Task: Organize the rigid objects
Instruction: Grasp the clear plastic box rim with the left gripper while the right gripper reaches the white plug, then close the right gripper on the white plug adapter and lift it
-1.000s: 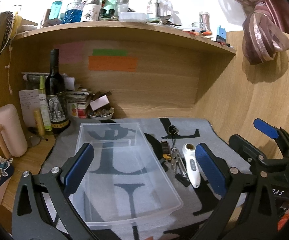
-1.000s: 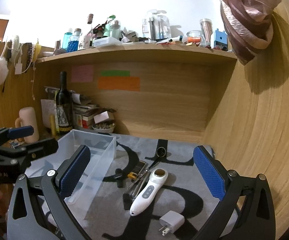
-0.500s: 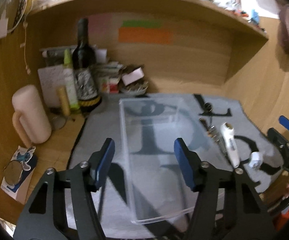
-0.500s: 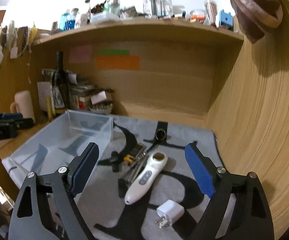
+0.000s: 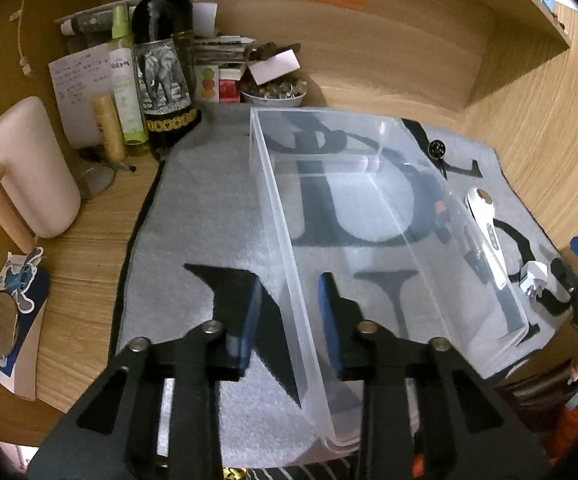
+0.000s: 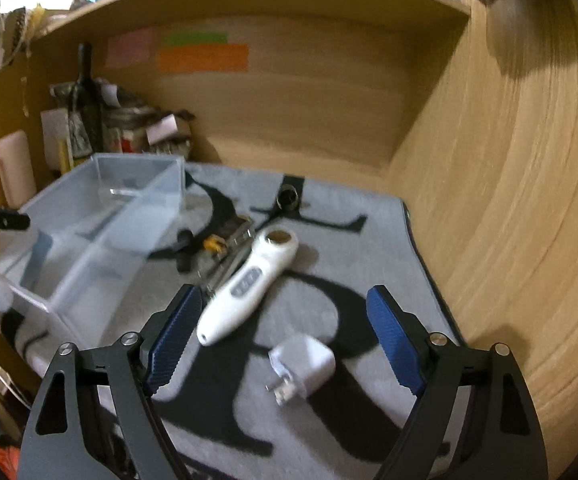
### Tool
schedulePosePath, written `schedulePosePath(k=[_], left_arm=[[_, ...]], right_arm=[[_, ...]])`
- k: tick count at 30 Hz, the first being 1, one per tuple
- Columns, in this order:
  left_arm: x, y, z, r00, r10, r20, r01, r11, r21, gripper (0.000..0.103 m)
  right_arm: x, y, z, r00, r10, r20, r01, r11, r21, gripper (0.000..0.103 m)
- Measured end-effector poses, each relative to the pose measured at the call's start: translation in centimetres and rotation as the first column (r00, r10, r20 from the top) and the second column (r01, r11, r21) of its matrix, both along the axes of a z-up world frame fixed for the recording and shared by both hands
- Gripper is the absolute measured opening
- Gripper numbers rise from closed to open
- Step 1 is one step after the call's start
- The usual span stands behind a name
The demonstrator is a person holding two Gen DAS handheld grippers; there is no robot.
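The left gripper (image 5: 287,316) is closing astride the near left wall of the empty bin (image 5: 273,208) on the tabletop mat, apparently not yet clamped, so it may skid, while the right gripper (image 6: 281,336), narrowing around nothing above the charger (image 6: 303,364), could knock it.

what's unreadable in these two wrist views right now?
- Left wrist: small tools behind the clear bin, smeared by its far wall.
- Left wrist: whether the closing left gripper pads press the near wall yet; see-through plastic blurs the contact.
- Right wrist: the tool pile beside the white handheld device, motion-blurred.
- Right wrist: left gripper cut off at the frame's left edge.
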State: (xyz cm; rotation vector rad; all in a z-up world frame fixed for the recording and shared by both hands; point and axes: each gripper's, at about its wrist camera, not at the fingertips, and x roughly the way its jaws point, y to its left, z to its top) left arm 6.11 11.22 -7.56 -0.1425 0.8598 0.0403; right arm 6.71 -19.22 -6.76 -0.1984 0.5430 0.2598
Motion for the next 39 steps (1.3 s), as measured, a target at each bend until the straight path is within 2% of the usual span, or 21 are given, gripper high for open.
schedulePosePath(k=[5, 8, 13, 17, 20, 21, 26, 28, 30, 31, 35, 39], left_arm=[[0.3, -0.2, -0.2, 1.000, -0.023, -0.021, 0.022, 1.000, -0.016, 0.012], [0.3, -0.7, -0.1, 0.999, -0.027, -0.020, 0.027, 0.999, 0.019, 0.010], [0.4, -0.8, -0.1, 0.999, -0.032, -0.019, 0.032, 0.999, 0.030, 0.010], [0.3, -0.8, -0.1, 0.999, -0.037, -0.017, 0.038, 0.998, 0.042, 0.010], [0.4, -0.7, -0.1, 0.999, -0.041, -0.016, 0.042, 0.998, 0.040, 0.010], [0.4, -0.7, -0.2, 0.999, -0.042, -0.015, 0.042, 0.998, 0.039, 0.010], [0.3, -0.9, -0.2, 0.999, -0.048, -0.010, 0.049, 0.998, 0.049, 0.010], [0.3, -1.0, -0.2, 0.999, -0.051, -0.008, 0.052, 0.997, 0.052, 0.010], [0.3, -0.9, -0.2, 0.999, -0.053, -0.007, 0.054, 0.997, 0.049, 0.010], [0.3, -0.8, -0.2, 0.998, -0.056, -0.006, 0.056, 0.997, 0.047, 0.010], [0.4, -0.6, -0.1, 0.998, -0.064, -0.003, 0.064, 0.997, 0.038, 0.010], [0.5, -0.5, -0.1, 0.997, -0.074, -0.004, 0.075, 0.997, 0.036, 0.010]], right_arm=[[-0.1, -1.1, -2.0, 0.997, -0.028, -0.073, 0.027, 1.000, -0.010, 0.082], [0.1, -1.8, -3.2, 0.992, -0.057, -0.113, 0.057, 0.998, -0.004, 0.081], [1.6, -2.9, -4.4, 0.981, -0.083, -0.178, 0.091, 0.995, 0.040, 0.073], [3.0, -2.6, -4.9, 0.974, -0.065, -0.216, 0.079, 0.995, 0.057, 0.062], [3.9, -2.1, -5.7, 0.967, -0.046, -0.252, 0.060, 0.997, 0.050, 0.044], [4.1, -2.0, -5.8, 0.965, -0.046, -0.259, 0.061, 0.997, 0.049, 0.045], [4.1, -1.9, -5.6, 0.968, -0.047, -0.248, 0.061, 0.997, 0.049, 0.044], [4.0, -1.7, -5.1, 0.971, -0.047, -0.233, 0.058, 0.997, 0.041, 0.038], [4.2, -1.4, -4.5, 0.974, -0.041, -0.222, 0.052, 0.998, 0.044, 0.028], [4.3, -1.1, -4.2, 0.976, -0.037, -0.215, 0.048, 0.998, 0.046, 0.027], [4.7, -0.4, -3.5, 0.981, -0.021, -0.193, 0.027, 0.999, 0.026, 0.026], [5.0, -0.7, -3.8, 0.973, -0.016, -0.232, 0.030, 0.998, 0.054, 0.027]])
